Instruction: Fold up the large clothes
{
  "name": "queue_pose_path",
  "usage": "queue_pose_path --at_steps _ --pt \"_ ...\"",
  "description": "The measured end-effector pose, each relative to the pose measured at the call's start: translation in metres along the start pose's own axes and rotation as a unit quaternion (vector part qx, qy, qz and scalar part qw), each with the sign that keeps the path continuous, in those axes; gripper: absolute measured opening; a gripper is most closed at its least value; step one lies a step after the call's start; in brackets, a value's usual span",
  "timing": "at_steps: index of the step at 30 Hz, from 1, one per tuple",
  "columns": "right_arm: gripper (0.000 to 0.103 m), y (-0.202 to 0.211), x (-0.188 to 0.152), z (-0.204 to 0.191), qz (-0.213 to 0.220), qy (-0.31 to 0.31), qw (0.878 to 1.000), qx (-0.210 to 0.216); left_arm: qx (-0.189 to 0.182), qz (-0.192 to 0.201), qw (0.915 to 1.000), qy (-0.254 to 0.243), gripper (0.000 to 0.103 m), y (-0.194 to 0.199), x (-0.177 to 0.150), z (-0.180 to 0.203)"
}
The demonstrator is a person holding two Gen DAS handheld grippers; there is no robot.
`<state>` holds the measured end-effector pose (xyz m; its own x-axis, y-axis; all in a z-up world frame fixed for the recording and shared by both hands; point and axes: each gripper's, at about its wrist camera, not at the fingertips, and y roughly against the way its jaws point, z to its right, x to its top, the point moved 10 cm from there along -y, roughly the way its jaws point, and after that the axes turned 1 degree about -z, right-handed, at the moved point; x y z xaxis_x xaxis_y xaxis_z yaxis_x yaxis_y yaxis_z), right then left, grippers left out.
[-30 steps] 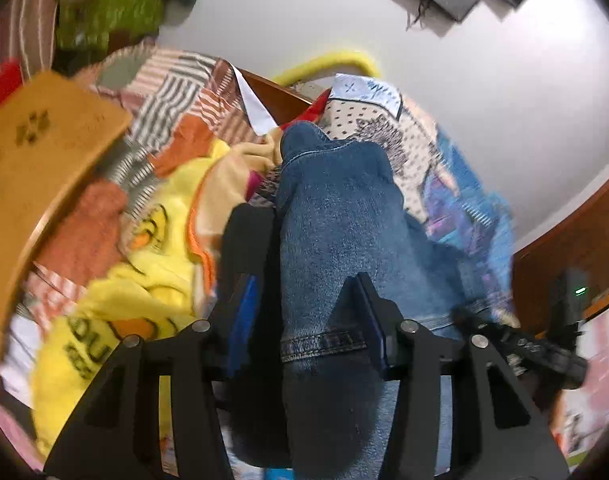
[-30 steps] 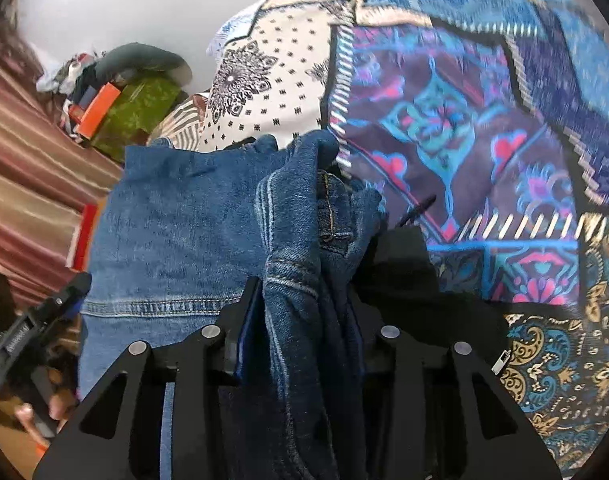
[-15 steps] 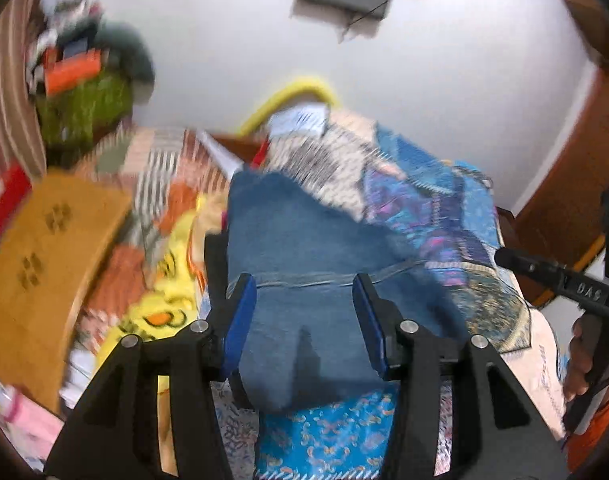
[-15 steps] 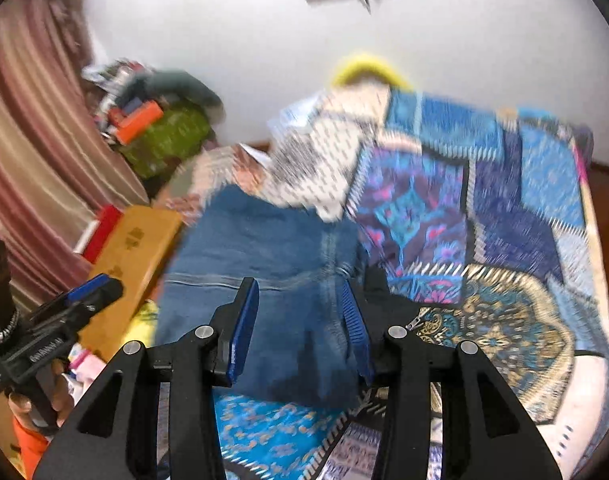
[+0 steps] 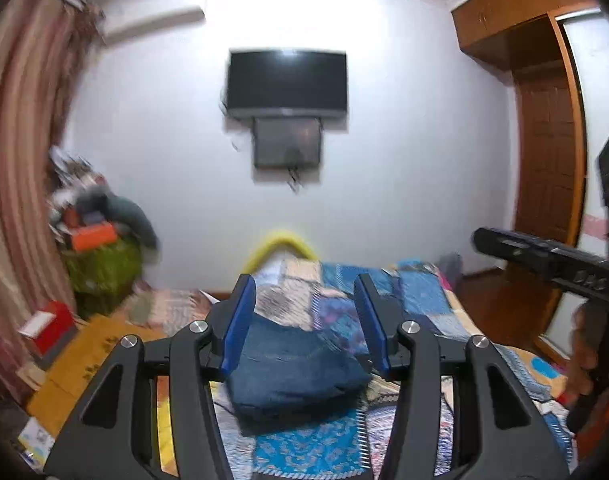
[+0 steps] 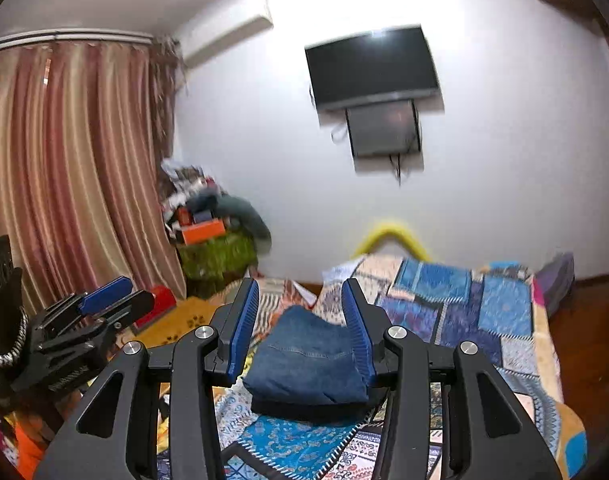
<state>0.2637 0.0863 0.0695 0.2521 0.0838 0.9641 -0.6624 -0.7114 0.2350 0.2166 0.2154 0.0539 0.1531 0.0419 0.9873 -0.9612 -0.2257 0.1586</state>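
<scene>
A pair of blue jeans (image 5: 292, 368) lies folded in a thick bundle on the patchwork quilt (image 5: 420, 300), on top of a black garment (image 6: 316, 408). My left gripper (image 5: 304, 280) hangs open well back from the bundle and above it, with nothing between its blue pads. The right gripper (image 6: 300, 284) is open too, held back and above the jeans (image 6: 312, 364), with nothing in it. Each gripper shows in the other's view: the right one (image 5: 544, 260) at the right edge, the left one (image 6: 100, 304) at the left edge.
The quilt (image 6: 464, 308) covers a bed against a white wall with a black TV (image 5: 288, 80). A heap of boxes and cloth (image 6: 212, 236) stands at the left by a striped curtain (image 6: 64, 180). A wooden board (image 5: 84, 356) lies left of the bed. A wooden wardrobe (image 5: 544, 160) stands on the right.
Both grippers let go of the jeans, then pulled back and rose. The views tipped up from the bed to the wall, and the jeans now lie folded on the quilt.
</scene>
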Motion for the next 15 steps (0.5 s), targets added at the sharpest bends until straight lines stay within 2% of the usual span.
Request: queue_pose_path --at_steps 3,5,10,12,14,15 --pt "0.04 0.02 -0.004 -0.003 0.029 0.005 0.999 -0.022 0.031 0.023 0.9993 0.0 0.05 0.029 -0.008 0.007" --pt "0.04 0.033 -0.011 -0.005 0.036 0.008 0.999 -0.033 0.031 0.028 0.9991 0.01 0.05 0.04 -0.014 0.011" --pt "0.042 0.038 -0.027 -0.002 0.018 -0.004 0.999 -0.035 0.02 0.03 0.9985 0.041 0.053 0.062 -0.024 0.017" --pt "0.056 0.039 -0.029 0.001 0.015 -0.004 0.999 -0.042 0.024 0.034 0.9981 0.046 0.075 0.069 -0.025 0.017" --pt "0.083 0.045 -0.028 0.003 0.022 -0.003 0.998 -0.051 0.036 0.044 0.9972 0.048 0.09 0.082 -0.025 0.018" --pt "0.087 0.049 -0.027 0.004 0.028 -0.003 0.998 -0.057 0.039 0.047 0.997 0.047 0.096 0.084 -0.026 0.018"
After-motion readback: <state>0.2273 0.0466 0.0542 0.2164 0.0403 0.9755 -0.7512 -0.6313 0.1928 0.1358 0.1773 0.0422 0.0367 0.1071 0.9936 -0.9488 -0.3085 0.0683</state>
